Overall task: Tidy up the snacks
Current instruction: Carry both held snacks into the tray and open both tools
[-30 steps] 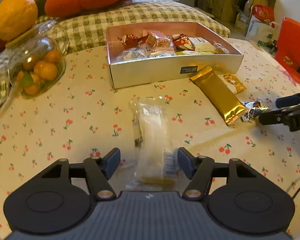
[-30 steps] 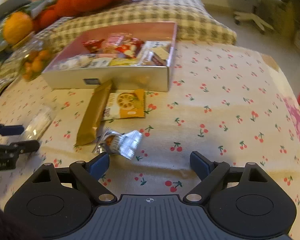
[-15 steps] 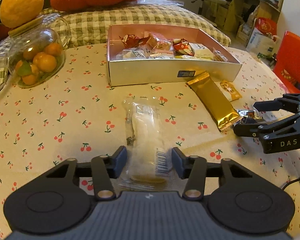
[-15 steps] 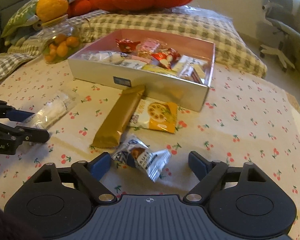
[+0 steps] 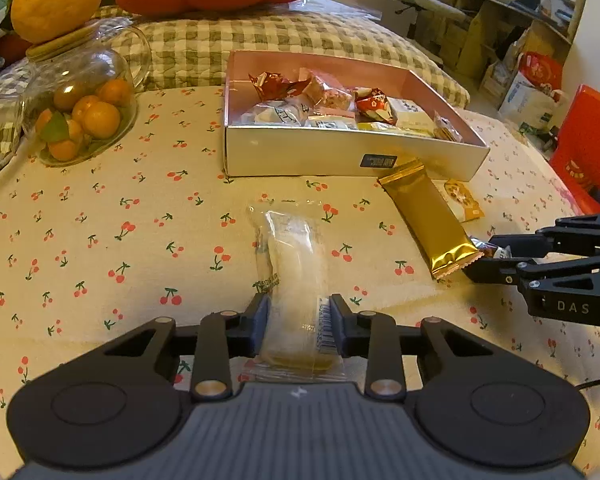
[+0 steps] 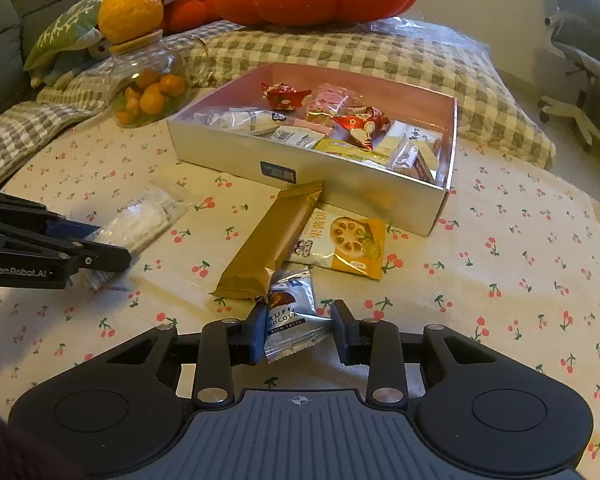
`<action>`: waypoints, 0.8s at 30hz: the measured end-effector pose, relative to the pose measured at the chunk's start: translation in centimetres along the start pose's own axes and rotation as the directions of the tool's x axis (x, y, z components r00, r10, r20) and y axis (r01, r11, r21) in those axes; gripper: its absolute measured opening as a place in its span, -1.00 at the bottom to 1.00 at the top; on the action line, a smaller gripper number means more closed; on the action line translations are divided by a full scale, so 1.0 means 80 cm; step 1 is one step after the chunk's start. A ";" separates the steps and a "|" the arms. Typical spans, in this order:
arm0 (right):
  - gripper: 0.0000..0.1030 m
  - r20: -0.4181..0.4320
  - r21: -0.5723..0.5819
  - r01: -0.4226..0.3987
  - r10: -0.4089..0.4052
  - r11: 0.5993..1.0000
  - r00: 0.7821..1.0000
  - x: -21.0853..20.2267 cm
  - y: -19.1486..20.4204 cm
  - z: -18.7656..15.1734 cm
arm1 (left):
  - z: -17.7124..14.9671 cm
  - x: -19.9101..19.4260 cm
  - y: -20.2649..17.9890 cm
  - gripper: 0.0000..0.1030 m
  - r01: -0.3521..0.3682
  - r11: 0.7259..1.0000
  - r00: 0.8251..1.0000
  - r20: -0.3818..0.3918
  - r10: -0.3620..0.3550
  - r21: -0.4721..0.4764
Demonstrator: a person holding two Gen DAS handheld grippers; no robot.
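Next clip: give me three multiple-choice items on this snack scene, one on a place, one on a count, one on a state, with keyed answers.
1. Where does the gold bar lie?
A. inside the box
B. on the cloth, in front of the box
C. in the jar

2. How many snacks lie outside the box?
A. two
B. four
C. six

3. What is between the left hand-held gripper's fingers?
A. nothing
B. a clear wrapped snack
C. an orange

Key: 1 B, it rests on the cherry-print cloth against the box front. 2 B, gold bar, yellow packet, chocolate packet, clear wrapped snack. 3 B, closing jaws flank it.
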State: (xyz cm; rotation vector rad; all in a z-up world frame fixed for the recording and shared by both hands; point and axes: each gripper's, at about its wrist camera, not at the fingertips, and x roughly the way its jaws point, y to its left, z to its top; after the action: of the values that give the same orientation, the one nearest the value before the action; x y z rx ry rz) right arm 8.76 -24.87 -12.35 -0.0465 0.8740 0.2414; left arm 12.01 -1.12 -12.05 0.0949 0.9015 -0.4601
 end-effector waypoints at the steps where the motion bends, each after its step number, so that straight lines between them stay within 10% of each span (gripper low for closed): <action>1: -0.38 -0.002 0.001 0.002 -0.002 1.000 1.000 -0.002 0.000 0.001 | 0.000 -0.001 0.001 -0.43 0.003 1.000 1.000 0.001 -0.003 -0.004; 24: -0.38 0.087 0.196 0.027 -0.045 0.980 0.995 -0.049 -0.040 0.048 | 0.056 -0.031 -0.003 -0.46 0.067 0.993 0.994 0.088 -0.059 -0.098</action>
State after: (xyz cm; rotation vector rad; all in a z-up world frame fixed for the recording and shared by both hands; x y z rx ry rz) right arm 9.98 -28.17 -7.07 0.1297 0.8017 0.1220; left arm 13.88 -1.72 -7.34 -0.0454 0.8449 -0.4732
